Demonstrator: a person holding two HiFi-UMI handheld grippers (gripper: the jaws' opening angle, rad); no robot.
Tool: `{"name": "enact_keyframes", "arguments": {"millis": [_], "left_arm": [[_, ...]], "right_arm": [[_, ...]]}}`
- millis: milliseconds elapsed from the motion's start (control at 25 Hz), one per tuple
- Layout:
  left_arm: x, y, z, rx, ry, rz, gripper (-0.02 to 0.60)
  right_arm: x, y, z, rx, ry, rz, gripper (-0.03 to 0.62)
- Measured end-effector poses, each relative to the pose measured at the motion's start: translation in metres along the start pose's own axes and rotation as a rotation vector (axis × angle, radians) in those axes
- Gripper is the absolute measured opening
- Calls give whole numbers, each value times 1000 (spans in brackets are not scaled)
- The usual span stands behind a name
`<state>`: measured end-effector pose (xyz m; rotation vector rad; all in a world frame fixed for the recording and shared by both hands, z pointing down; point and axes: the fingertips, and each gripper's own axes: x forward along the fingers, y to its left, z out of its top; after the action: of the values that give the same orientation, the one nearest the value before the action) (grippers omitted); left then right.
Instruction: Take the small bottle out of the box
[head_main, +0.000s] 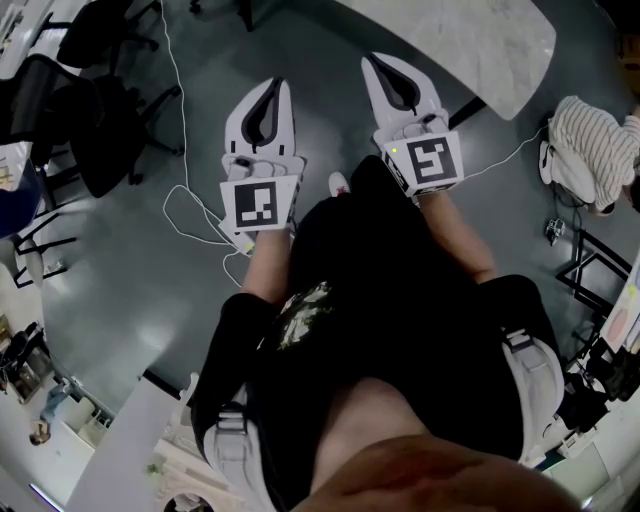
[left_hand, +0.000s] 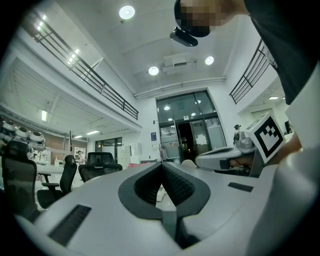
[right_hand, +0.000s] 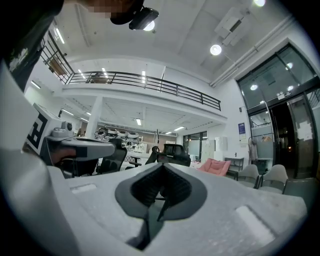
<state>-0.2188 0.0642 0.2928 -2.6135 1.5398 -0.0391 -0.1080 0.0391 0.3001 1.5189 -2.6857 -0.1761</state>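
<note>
Left gripper (head_main: 277, 85) and right gripper (head_main: 370, 60) point level, side by side, jaws together.

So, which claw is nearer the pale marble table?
The right claw, at the head view's right: the marble table lies just beside its tip, while the left claw is over grey floor.

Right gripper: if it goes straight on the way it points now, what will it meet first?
Nothing near. The right gripper, its claw shut and empty, points level into the open hall. The first thing in its line seems to be a black office chair far off, but depth is unclear.
</note>
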Motion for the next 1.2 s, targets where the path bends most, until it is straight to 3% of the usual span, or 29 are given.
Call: {"name": "enact_keyframes", "arguments": {"millis": [680, 1200], "left_arm": [[78, 27, -9, 29, -17, 8, 12], [200, 60, -18, 19, -9, -52, 12]], "right_arm": [[63, -56, -11, 12, -46, 7, -5], [151, -133, -25, 20, -14, -16, -6]]}}
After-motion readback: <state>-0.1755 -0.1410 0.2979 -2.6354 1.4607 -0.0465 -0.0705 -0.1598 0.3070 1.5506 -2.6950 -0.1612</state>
